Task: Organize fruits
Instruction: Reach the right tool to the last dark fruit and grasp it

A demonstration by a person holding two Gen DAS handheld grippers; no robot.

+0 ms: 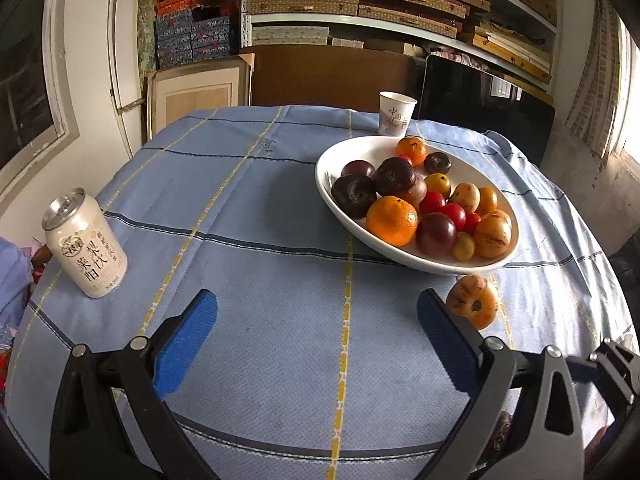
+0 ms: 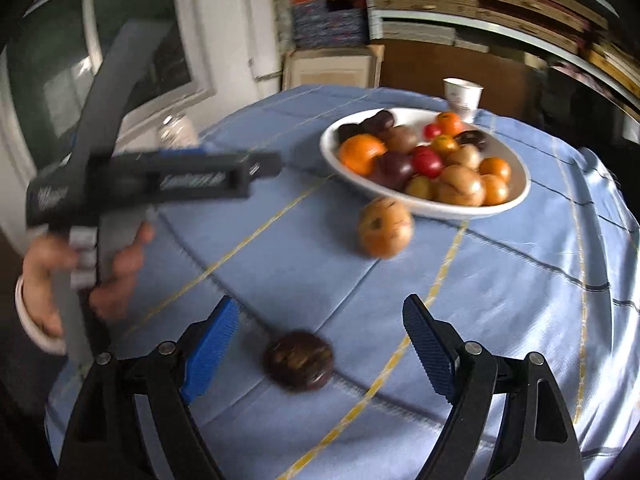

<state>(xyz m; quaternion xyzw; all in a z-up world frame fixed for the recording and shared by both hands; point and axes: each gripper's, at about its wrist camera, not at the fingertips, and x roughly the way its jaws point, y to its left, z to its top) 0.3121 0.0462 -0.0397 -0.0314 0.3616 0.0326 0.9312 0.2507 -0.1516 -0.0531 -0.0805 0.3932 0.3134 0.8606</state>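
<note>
A white oval plate [image 1: 332, 184] [image 2: 332, 160] on the blue tablecloth holds several oranges, dark purple fruits, red tomatoes and striped tan fruits. One striped tan fruit [image 1: 472, 301] [image 2: 385, 227] lies loose on the cloth just in front of the plate. A dark purple fruit [image 2: 298, 361] lies loose between my right gripper's fingers. My left gripper [image 1: 316, 344] is open and empty above bare cloth, its right finger beside the tan fruit. My right gripper [image 2: 320, 352] is open around the dark fruit without touching it. The view is blurred.
A white drink can [image 1: 86, 242] stands at the table's left edge. A paper cup [image 1: 395, 114] [image 2: 462, 94] stands behind the plate. The left gripper held by a hand [image 2: 120, 272] shows at the left of the right wrist view. Shelves and a dark monitor stand behind the table.
</note>
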